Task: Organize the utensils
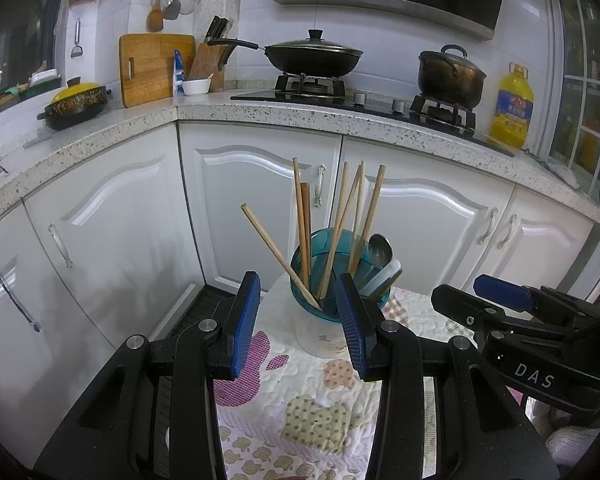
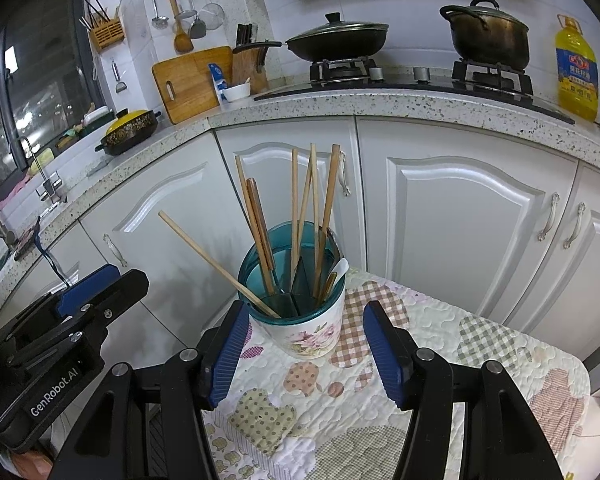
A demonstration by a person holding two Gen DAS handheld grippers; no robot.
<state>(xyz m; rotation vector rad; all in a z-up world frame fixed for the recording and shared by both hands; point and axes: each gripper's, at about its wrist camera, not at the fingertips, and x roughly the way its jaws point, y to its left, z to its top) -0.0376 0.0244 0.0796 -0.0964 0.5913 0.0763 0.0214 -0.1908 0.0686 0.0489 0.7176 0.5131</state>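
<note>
A floral white ceramic holder with a teal plastic insert (image 2: pixel 300 320) stands at frame centre on the quilted patchwork table (image 2: pixel 480 360), wooden chopsticks (image 2: pixel 296 208) fanned upright for sorting; left tool (image 1: pixel 298 320) and right tool (image 2: pixel 306 354) hang open, empty.

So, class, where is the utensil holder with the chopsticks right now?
The utensil holder stands on the quilted cloth of the small table, in front of the white cabinets, centred in both wrist views just beyond the open tools.

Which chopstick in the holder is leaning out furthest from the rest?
The pale chopstick slanting far left over the holder's teal rim; the other chopsticks stand nearly upright in a cluster.
</note>
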